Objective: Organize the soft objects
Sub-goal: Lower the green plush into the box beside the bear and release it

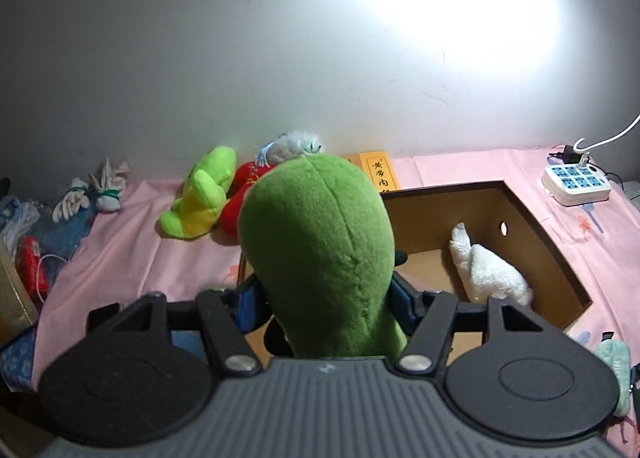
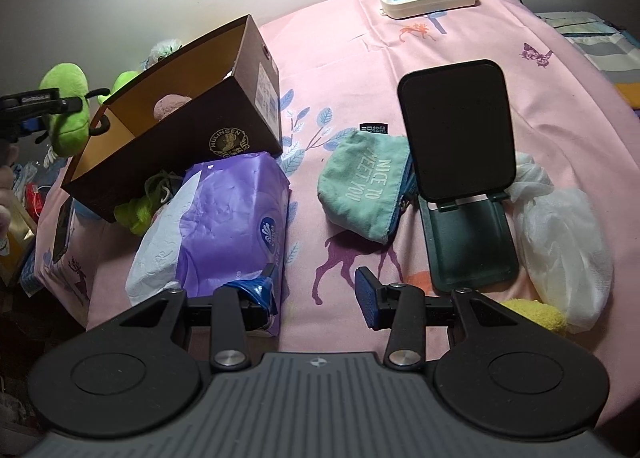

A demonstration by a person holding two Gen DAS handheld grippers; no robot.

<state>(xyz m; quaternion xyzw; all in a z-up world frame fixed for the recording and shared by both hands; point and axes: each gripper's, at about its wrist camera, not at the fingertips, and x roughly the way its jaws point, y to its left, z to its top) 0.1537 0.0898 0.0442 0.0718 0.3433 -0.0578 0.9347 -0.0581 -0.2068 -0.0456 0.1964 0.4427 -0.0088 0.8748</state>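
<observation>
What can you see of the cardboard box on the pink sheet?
The cardboard box is dark brown outside with a gold emblem and a white label, tan inside, lid off. It sits on the pink sheet. A white plush lies inside. The purple tissue pack lies against its front.
</observation>
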